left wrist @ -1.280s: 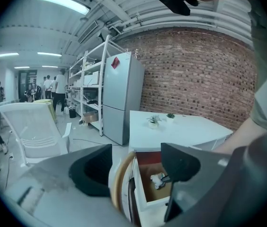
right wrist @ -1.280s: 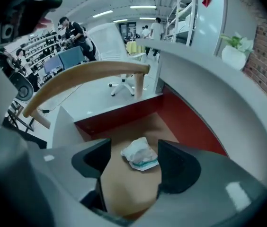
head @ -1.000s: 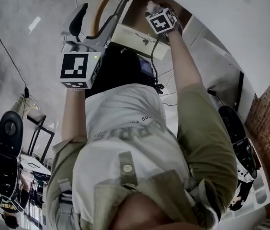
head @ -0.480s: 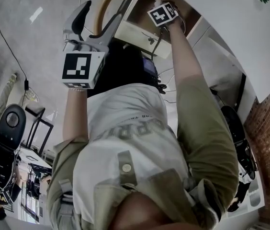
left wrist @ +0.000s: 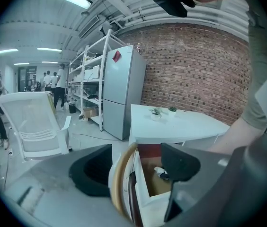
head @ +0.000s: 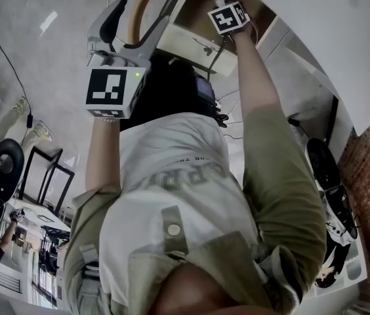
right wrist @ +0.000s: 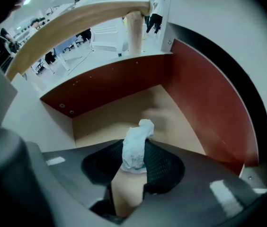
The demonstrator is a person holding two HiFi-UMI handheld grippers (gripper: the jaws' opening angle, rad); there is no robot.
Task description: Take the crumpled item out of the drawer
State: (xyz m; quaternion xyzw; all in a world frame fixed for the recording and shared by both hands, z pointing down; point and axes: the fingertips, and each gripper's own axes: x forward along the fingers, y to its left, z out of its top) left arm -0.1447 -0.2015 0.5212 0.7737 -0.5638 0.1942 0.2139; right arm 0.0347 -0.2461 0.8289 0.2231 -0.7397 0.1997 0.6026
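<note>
Head view: the right gripper [head: 223, 5] reaches steeply down into the open drawer [head: 191, 44], while the left gripper [head: 136, 25] sits at its curved wooden handle [head: 142, 2]. Left gripper view: its jaws stand apart with the handle [left wrist: 119, 174] between them, no pad plainly pressing on it. Right gripper view: the jaws have just been closing and now pinch the crumpled item [right wrist: 134, 148], a white wad low inside the drawer [right wrist: 124, 112]. So the grasp looks made; lifting the wad out over the rim is left. The way straight up seems free, but the red side wall [right wrist: 204, 103] stands near and the handle [right wrist: 76, 18] arches across the front edge
</note>
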